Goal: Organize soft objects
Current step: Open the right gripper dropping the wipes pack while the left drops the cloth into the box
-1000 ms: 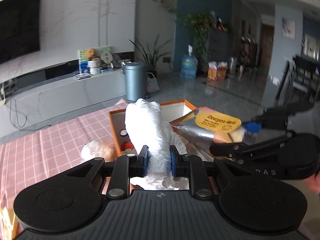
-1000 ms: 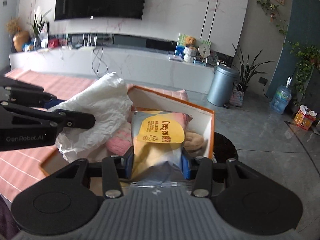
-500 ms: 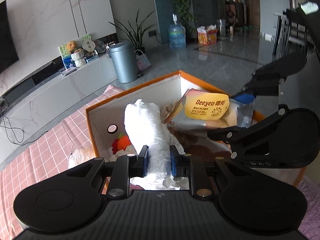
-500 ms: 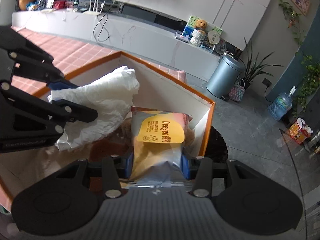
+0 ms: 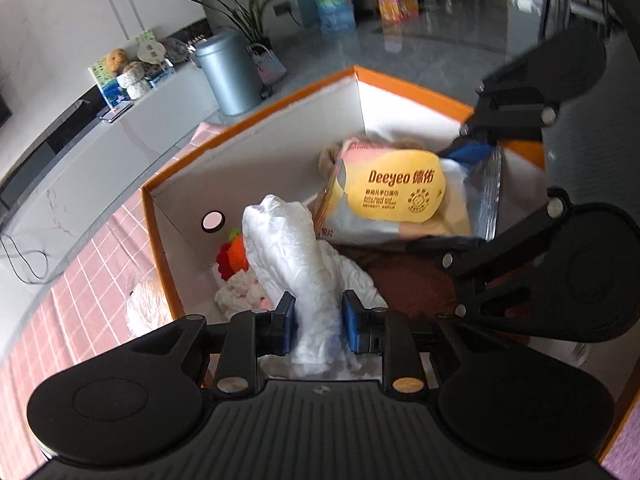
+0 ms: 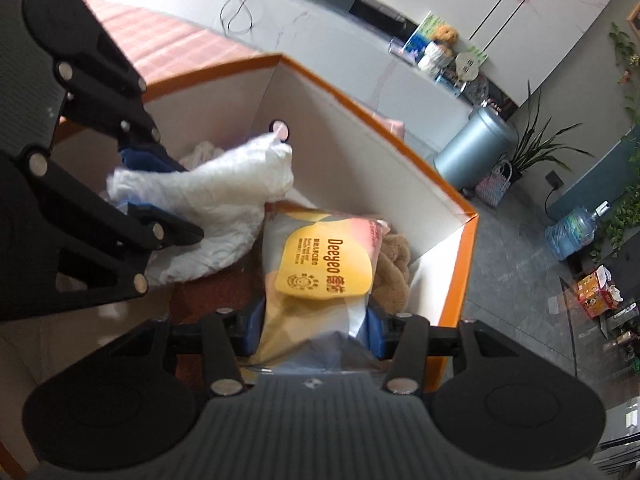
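I can read "Deeyeo" in brown letters on the yellow label point(image 5: 394, 186) of the soft packet point(image 6: 316, 280). Some Chinese signs sit next to that word. Small lines and a round stamp sit under it, too tiny to read. Near the packet's corner I see "10".

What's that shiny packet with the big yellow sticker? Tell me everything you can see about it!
The packet is a soft, flat pouch of glossy plastic, silvery with peach and pale patches. A big yellow label on its front reads "Deeyeo" above small print too fine to read. The right gripper has it by one crimped end between blue pads, which have just been easing apart. It hangs tilted inside the orange box, over a brown plush toy and beside the white bundle.
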Demonstrator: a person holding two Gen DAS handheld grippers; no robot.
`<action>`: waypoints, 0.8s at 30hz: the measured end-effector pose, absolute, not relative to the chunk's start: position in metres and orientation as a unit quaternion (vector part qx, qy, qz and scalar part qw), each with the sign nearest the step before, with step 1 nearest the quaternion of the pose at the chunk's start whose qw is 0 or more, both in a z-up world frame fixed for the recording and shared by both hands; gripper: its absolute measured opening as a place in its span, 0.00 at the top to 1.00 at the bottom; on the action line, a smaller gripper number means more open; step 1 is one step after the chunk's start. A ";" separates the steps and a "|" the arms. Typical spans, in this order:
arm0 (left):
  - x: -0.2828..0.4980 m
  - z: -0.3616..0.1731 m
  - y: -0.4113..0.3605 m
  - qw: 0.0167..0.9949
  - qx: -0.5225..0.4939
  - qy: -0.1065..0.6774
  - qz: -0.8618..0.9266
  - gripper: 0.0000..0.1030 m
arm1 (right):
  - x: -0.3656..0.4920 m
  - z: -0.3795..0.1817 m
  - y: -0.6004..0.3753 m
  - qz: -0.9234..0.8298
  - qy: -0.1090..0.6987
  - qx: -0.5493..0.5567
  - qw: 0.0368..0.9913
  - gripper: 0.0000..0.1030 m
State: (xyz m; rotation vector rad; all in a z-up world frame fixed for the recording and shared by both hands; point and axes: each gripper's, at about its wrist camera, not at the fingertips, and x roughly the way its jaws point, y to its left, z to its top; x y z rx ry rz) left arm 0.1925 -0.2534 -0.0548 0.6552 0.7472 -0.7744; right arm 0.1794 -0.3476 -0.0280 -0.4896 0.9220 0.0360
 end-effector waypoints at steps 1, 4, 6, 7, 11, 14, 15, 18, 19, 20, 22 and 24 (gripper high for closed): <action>0.194 -0.055 -0.255 0.806 0.307 0.354 -0.361 0.71 | 0.180 -0.029 -0.348 0.016 0.444 -0.234 0.865 0.51; 0.196 -0.055 -0.256 0.800 0.308 0.366 -0.362 0.65 | 0.183 -0.035 -0.348 0.019 0.464 -0.240 0.852 0.45; 0.197 -0.055 -0.255 0.800 0.304 0.369 -0.363 0.64 | 0.183 -0.035 -0.347 0.020 0.466 -0.242 0.851 0.45; 0.199 -0.054 -0.254 0.799 0.303 0.370 -0.365 0.63 | 0.185 -0.034 -0.347 0.021 0.467 -0.244 0.850 0.44; 0.196 -0.050 -0.252 0.800 0.305 0.360 -0.370 0.34 | 0.179 -0.028 -0.345 0.024 0.460 -0.262 0.848 0.29; 0.194 -0.044 -0.246 0.809 0.288 0.354 -0.371 0.25 | 0.170 -0.021 -0.344 0.020 0.446 -0.285 0.848 0.19; 0.194 -0.042 -0.244 0.809 0.278 0.358 -0.375 0.24 | 0.167 -0.017 -0.344 0.020 0.442 -0.287 0.849 0.18; 0.191 -0.034 -0.237 0.812 0.263 0.358 -0.378 0.22 | 0.159 -0.006 -0.345 0.017 0.431 -0.293 0.854 0.14; 0.188 -0.031 -0.235 0.814 0.262 0.354 -0.377 0.21 | 0.155 -0.003 -0.344 0.015 0.426 -0.296 0.855 0.12; 0.185 -0.029 -0.234 0.816 0.261 0.350 -0.377 0.21 | 0.151 0.000 -0.344 0.013 0.423 -0.299 0.856 0.11; 0.180 -0.024 -0.229 0.820 0.256 0.344 -0.379 0.20 | 0.144 0.007 -0.343 0.010 0.416 -0.302 0.858 0.10; 0.174 -0.017 -0.223 0.825 0.246 0.338 -0.380 0.18 | 0.136 0.013 -0.343 0.004 0.407 -0.302 0.862 0.08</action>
